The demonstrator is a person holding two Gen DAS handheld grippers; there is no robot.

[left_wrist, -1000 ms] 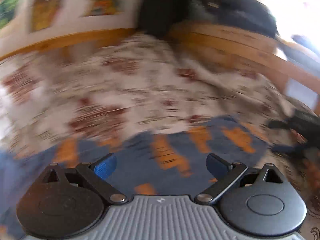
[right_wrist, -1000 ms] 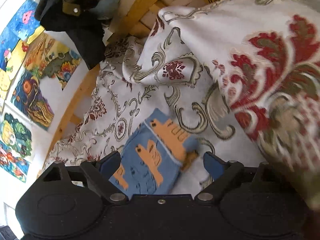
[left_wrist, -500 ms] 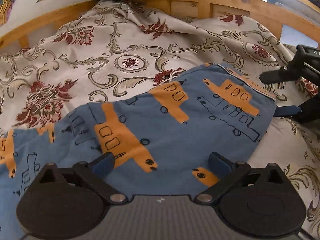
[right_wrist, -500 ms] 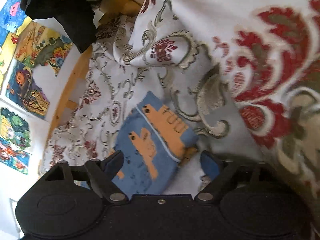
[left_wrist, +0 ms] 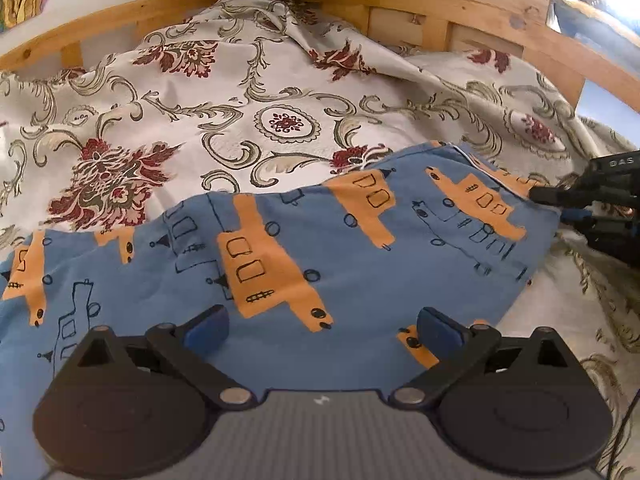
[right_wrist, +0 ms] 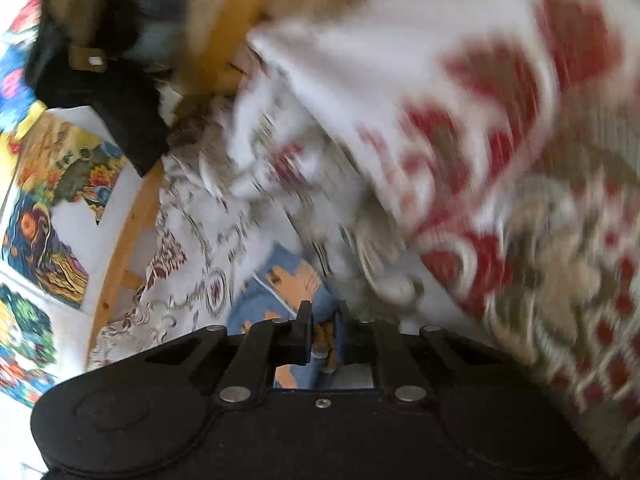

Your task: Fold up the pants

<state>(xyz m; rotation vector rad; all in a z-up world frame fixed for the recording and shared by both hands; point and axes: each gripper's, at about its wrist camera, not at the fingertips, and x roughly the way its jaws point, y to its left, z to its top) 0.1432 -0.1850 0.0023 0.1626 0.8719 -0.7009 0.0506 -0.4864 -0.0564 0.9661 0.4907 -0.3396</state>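
Blue pants [left_wrist: 280, 264] with an orange vehicle print lie spread on a floral bedspread [left_wrist: 224, 120]. My left gripper [left_wrist: 322, 326] hovers low over the near part of the pants, open, with nothing between its blue pads. At the right edge of the left wrist view, my right gripper [left_wrist: 554, 202] meets the pants' far right end. In the blurred right wrist view, the right gripper [right_wrist: 323, 326] is shut on a bunched edge of the pants [right_wrist: 280, 280].
A wooden bed frame [left_wrist: 440, 4] runs along the back and right. Dark clothing [right_wrist: 100, 92] hangs over the frame. Colourful paintings [right_wrist: 40, 216] hang on the white wall. A raised fold of bedspread [right_wrist: 480, 140] bulks beside the right gripper.
The right gripper has gone from open to shut on the end of the pants and is moving now. The left gripper swung down to steady over the pants, still open.
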